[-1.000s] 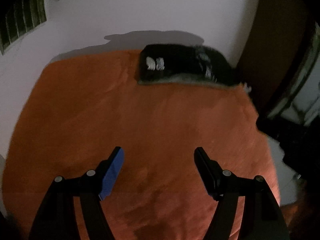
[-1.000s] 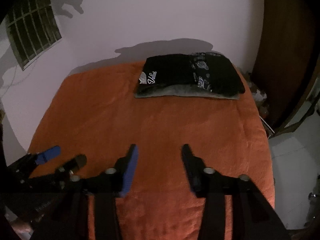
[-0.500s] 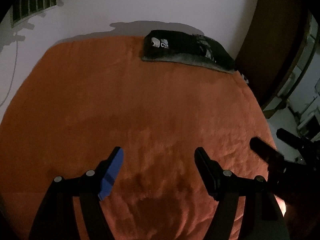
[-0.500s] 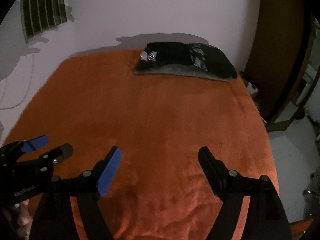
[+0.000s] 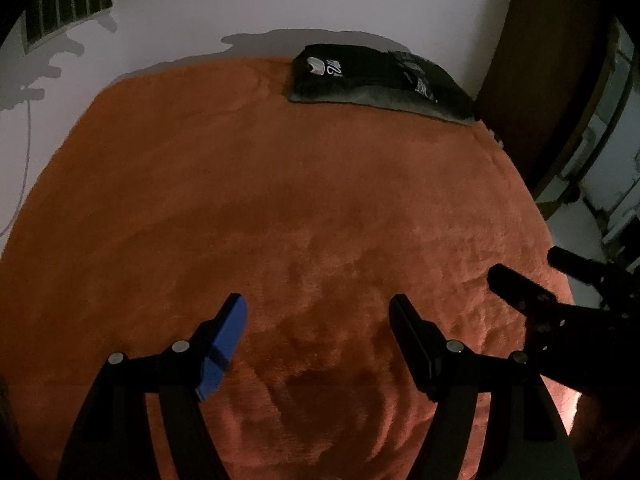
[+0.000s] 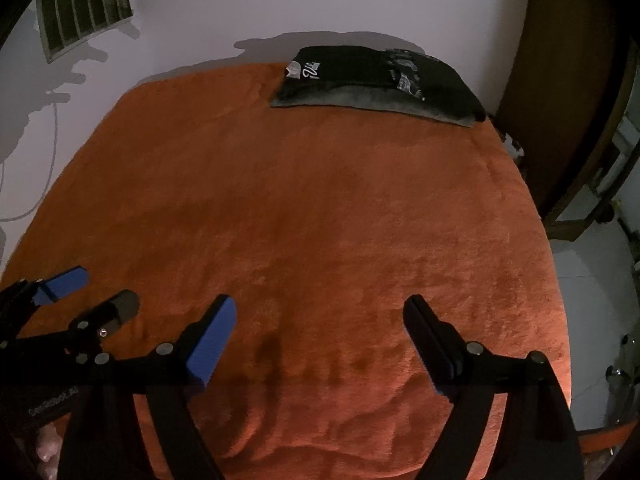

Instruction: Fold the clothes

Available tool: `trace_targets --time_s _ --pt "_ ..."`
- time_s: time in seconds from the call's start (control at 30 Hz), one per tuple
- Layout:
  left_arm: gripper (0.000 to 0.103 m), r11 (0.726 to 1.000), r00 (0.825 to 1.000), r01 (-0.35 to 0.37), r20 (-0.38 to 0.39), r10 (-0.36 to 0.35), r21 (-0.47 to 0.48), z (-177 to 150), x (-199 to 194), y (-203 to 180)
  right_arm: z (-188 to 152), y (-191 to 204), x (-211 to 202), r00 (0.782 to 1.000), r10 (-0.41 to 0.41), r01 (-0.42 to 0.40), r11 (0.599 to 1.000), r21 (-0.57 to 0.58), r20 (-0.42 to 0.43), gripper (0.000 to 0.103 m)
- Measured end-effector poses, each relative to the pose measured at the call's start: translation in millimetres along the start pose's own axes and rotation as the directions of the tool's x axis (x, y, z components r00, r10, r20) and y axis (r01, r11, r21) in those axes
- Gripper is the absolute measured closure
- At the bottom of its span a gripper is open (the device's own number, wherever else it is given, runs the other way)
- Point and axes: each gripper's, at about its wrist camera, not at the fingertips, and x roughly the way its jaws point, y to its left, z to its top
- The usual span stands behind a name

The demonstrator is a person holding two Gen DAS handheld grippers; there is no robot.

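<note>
Both tongs — left [image 5: 318, 312], right [image 6: 320, 316] — spread wide, empty, over plush orange blanket [image 6: 320, 220] (folded black clothes [image 6: 380, 80] at far edge).

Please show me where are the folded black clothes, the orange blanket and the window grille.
folded black clothes [image 6: 380, 76], right wrist view, top of pile.
orange blanket [image 6: 304, 208], right wrist view, bare middle.
window grille [image 6: 84, 24], right wrist view, its bars.

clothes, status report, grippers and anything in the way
Left gripper open, empty. Right gripper open, empty. Folded black clothes stacked at the far edge of the orange blanket, untouched. Nothing between grippers and stack.
</note>
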Motion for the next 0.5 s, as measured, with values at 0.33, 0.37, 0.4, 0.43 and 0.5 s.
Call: trace_targets --time_s 0.33,0.37,0.4,0.43,0.5 --pt "0.029 1.0 1.0 -0.006 0.005 0.006 -0.007 -3.2 -11.4 -0.7 -7.9 5.2 2.5 0.999 0.048 -0.047 0.998 0.035 -0.015 0.017" --pt "0.029 1.0 1.0 -0.008 0.001 0.008 -0.002 -3.1 -10.8 -0.2 -8.6 4.3 2.9 0.999 0.047 -0.046 0.998 0.034 -0.015 0.017" --pt "0.029 1.0 1.0 -0.009 -0.003 0.009 0.004 -3.0 -10.0 0.2 -9.4 3.4 3.4 0.999 0.045 -0.045 0.998 0.032 -0.015 0.017" --pt "0.029 1.0 1.0 -0.011 -0.007 0.011 0.01 -2.9 -9.3 0.7 -10.3 2.6 3.9 0.999 0.044 -0.044 0.999 0.031 -0.015 0.017" --pt "0.028 1.0 1.0 -0.006 -0.017 0.006 -0.001 -1.6 -7.4 4.1 -12.4 3.0 4.2 0.999 0.046 -0.046 0.999 0.026 -0.017 0.017"
